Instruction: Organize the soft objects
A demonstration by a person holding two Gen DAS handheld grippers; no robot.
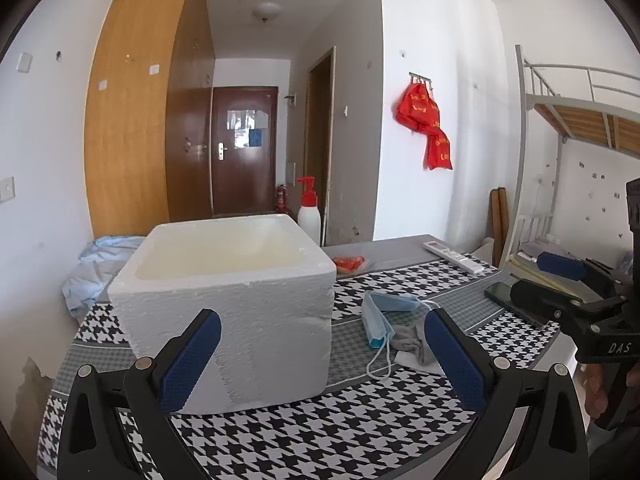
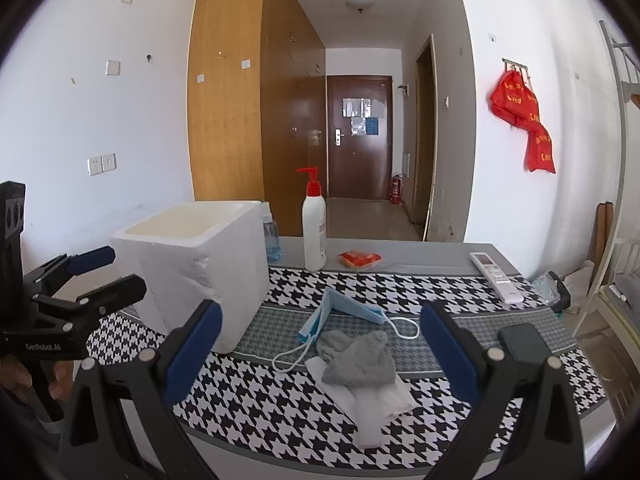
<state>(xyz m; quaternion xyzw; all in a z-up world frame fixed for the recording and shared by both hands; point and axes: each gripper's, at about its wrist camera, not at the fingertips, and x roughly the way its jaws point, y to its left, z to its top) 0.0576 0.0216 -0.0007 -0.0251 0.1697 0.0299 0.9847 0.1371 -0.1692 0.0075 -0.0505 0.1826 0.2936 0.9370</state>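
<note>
My right claw (image 2: pixel 320 354) hung wide open and empty, and the grey cloth (image 2: pixel 358 358) lay dead ahead between its fingers, low on the houndstooth tablecloth (image 2: pixel 280 412), atop a white tissue (image 2: pixel 380 404). Just beyond lay the blue mask (image 2: pixel 344 312), its long fold running left to right. My left claw (image 1: pixel 322 354), equally open and empty, faced the foam box (image 1: pixel 224 292) off to the left. I judged the right nearer the cloth.

Rough white foam box (image 1: pixel 224 300), matt grey knit cloth (image 2: pixel 356 356), glossy plastic bottle (image 2: pixel 314 228).
</note>
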